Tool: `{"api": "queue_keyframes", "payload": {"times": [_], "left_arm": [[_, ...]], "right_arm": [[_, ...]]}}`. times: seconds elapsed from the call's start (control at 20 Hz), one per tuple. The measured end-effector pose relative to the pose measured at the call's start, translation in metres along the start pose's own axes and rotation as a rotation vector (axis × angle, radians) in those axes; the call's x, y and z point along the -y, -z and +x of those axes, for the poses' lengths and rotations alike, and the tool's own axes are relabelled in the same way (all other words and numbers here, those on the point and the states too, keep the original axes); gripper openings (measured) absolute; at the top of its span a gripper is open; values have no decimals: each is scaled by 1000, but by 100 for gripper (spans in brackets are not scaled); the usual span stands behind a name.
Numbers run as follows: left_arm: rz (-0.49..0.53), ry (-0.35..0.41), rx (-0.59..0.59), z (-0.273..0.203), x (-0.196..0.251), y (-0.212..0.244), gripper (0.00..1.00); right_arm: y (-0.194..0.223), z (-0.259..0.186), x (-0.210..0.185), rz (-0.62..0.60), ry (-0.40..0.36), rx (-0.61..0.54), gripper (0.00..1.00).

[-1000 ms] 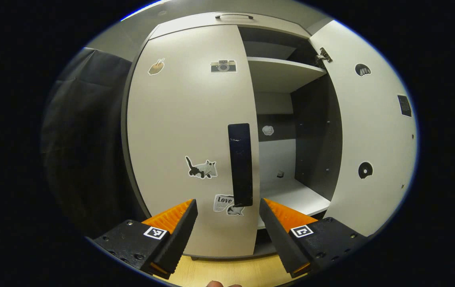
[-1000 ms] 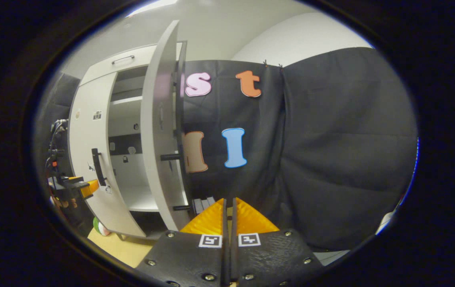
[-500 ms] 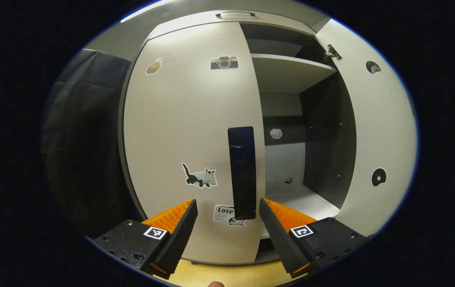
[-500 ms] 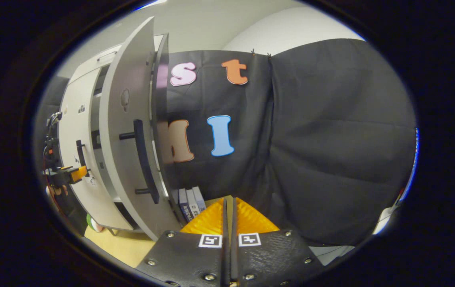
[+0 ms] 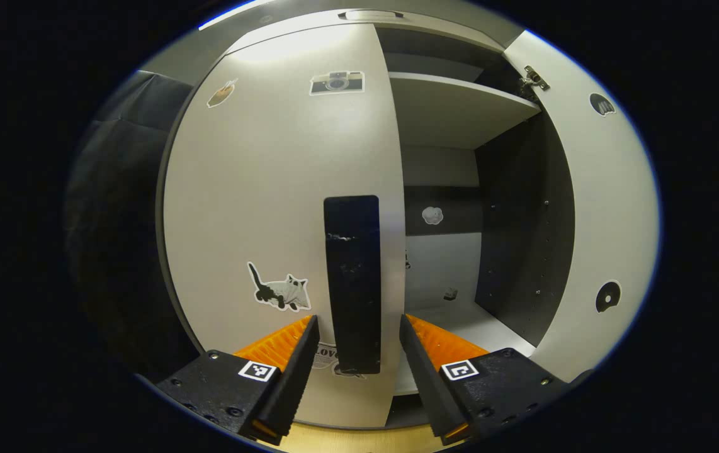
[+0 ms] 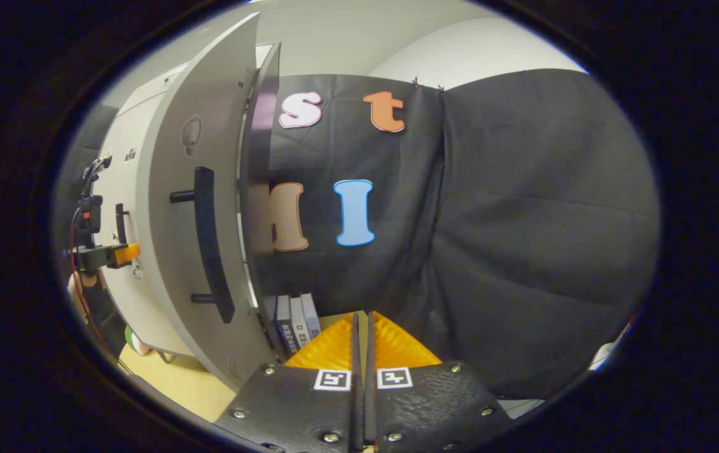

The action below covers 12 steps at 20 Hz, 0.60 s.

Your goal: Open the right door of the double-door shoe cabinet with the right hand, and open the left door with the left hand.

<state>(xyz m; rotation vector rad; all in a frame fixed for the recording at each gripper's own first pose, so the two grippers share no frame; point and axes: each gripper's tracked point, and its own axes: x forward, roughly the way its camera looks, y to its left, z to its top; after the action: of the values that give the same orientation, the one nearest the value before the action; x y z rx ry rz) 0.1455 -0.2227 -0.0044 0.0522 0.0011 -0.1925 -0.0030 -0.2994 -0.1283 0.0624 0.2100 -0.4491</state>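
Shoe cabinet layout as I see it
My left gripper (image 5: 356,333) straddles the left door's handle (image 5: 352,283); right door (image 5: 592,207) swung open rightward, shelf (image 5: 454,110) inside behind.

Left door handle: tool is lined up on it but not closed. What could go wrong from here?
1. The left tool is open, its fingers either side of the black handle near the lower end; closing there may slip off the end.
2. The left door is shut. A straight pull, not following the hinge arc, could twist the grip loose.
3. The right door stands open beside the right tool, which is shut and empty; it could get bumped.
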Motion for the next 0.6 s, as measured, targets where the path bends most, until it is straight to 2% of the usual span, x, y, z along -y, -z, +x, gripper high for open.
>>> {"api": "queue_keyframes", "payload": {"times": [0.15, 0.25, 0.3, 0.35, 0.4, 0.6], "left_arm": [[10, 6, 17, 0, 3, -2, 75], [27, 9, 25, 1, 4, -3, 69], [39, -5, 17, -1, -2, -1, 54], [17, 11, 31, -3, -2, -5, 48], [-6, 19, 32, 0, -2, -4, 36], [-1, 8, -10, -1, -3, -1, 30]], "right_arm": [[3, 9, -1, -6, 9, -1, 1], [8, 12, -3, 0, 6, -13, 1], [10, 13, -6, 6, 3, -20, 1], [12, 12, -8, 12, -1, -26, 1], [14, 11, -9, 18, -4, -31, 1], [18, 3, -14, 20, -13, -47, 1]]}}
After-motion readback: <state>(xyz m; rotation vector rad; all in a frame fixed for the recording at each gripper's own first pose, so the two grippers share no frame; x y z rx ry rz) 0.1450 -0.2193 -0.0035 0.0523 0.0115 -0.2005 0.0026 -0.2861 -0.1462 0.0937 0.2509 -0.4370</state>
